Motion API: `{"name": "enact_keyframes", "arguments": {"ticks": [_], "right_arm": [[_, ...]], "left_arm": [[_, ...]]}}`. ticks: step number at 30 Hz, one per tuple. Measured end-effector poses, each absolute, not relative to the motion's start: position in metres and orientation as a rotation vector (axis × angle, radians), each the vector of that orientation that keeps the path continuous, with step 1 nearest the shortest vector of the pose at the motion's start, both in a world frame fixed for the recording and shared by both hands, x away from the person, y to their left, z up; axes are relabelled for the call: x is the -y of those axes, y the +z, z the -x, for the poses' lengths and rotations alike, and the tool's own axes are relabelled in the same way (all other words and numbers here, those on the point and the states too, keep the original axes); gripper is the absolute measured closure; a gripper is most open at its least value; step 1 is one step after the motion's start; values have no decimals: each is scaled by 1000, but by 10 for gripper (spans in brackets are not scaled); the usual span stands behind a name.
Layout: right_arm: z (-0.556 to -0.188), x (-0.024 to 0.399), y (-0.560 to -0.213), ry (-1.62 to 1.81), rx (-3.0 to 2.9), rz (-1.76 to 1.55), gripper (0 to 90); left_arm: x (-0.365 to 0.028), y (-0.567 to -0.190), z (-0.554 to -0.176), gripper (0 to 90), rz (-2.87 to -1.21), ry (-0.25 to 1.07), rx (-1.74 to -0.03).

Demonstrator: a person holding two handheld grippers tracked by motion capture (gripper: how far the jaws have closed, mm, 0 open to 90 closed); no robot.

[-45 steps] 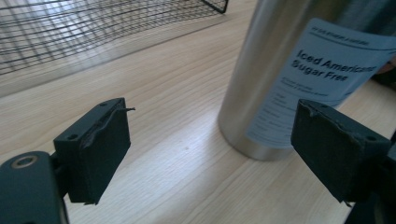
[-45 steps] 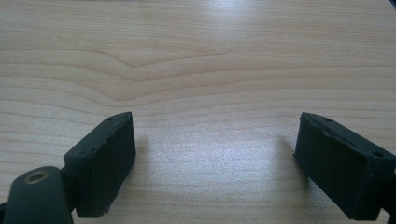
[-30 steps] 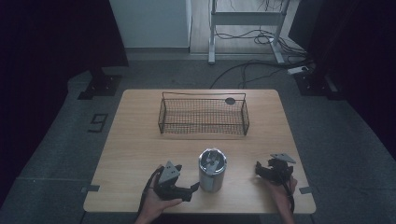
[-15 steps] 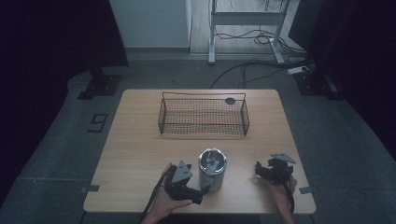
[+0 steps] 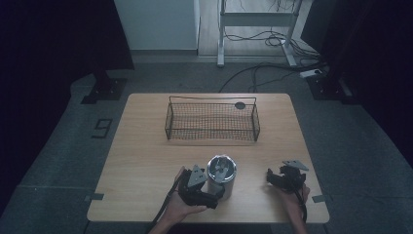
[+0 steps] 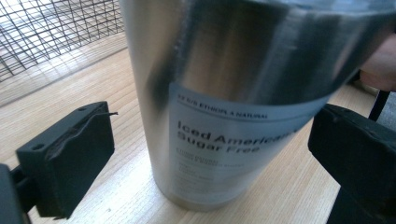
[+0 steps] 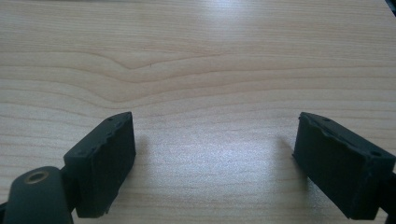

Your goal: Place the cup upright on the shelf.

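A silver can [image 5: 221, 175] with a grey label reading "Iced Americano Sugar Free" [image 6: 224, 93] stands upright near the table's front edge. My left gripper [image 5: 217, 193] lies at its left, held by a hand. Its jaws have just been opening and now stand wide on either side of the can's lower half. A clear gap shows between the left pad [image 6: 79, 158] and the can wall. My right gripper [image 5: 270, 178] rests on the wood to the right of the can. It is open [image 7: 215, 158], with bare table between its pads.
A black wire basket [image 5: 212, 134] stands across the far middle of the wooden table [image 5: 146, 161]. A small dark round thing [image 5: 239, 105] sits by its back right corner. Cables and a desk frame lie on the floor beyond.
The left gripper has slid right along the front of the table until its jaws straddle the can, and the jaws have spread wider. The right gripper and the can have stayed put.
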State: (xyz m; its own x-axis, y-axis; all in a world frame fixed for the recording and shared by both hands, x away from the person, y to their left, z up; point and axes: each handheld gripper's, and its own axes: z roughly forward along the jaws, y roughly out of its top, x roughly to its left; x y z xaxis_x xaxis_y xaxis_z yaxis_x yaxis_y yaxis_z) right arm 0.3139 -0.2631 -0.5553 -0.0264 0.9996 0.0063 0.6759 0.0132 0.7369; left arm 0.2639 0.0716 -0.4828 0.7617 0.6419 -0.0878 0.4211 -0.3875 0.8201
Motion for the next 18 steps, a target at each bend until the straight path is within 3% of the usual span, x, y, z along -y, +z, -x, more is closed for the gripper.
{"name": "enact_keyframes", "arguments": {"ticks": [18], "right_arm": [[-314, 263, -555, 780, -1757, -1716, 124]], "left_arm": [[-47, -485, -276, 0, -2044, 335, -782]]}}
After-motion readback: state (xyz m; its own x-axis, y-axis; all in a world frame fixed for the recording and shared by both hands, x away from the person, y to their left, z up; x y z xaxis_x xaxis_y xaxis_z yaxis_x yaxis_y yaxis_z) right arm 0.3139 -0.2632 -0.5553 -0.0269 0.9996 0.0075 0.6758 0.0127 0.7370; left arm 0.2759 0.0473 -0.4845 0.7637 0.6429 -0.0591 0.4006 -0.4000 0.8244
